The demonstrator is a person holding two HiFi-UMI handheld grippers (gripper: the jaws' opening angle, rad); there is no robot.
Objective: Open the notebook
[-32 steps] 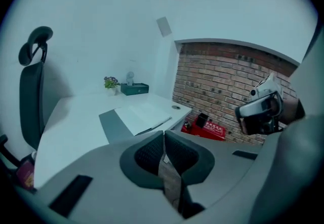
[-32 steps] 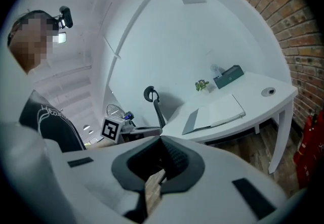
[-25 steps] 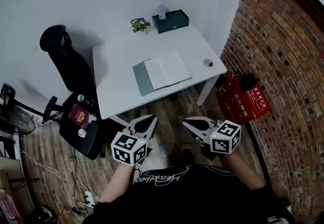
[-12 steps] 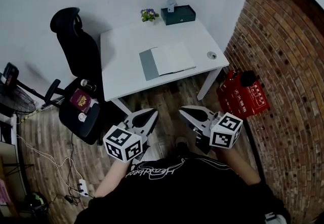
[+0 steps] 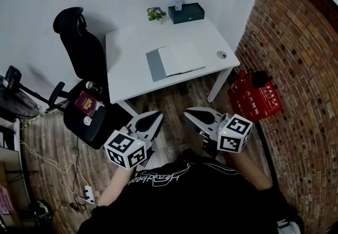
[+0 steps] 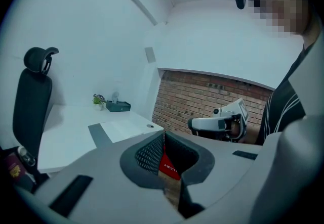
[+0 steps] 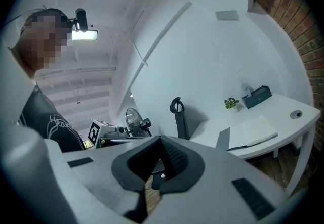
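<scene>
The notebook [image 5: 175,61] lies on the white desk [image 5: 127,69], its grey cover at the left and a white page facing up. It also shows in the left gripper view [image 6: 117,129] and the right gripper view [image 7: 249,133]. Both grippers hang in the air in front of the desk, well short of it and over the wooden floor. My left gripper [image 5: 158,115] is shut with nothing in it [image 6: 163,136]. My right gripper [image 5: 186,112] is shut and empty too [image 7: 161,140]. They point toward the desk side by side.
A black office chair [image 5: 79,58] stands left of the desk with a red booklet [image 5: 84,104] on its seat. A teal box [image 5: 186,12] and a small plant [image 5: 155,14] sit at the desk's far edge. A red bag [image 5: 256,98] leans by the brick wall.
Both grippers have risen a little and stayed shut. The head view has shifted, so the desk sits higher in the picture. The notebook has not moved.
</scene>
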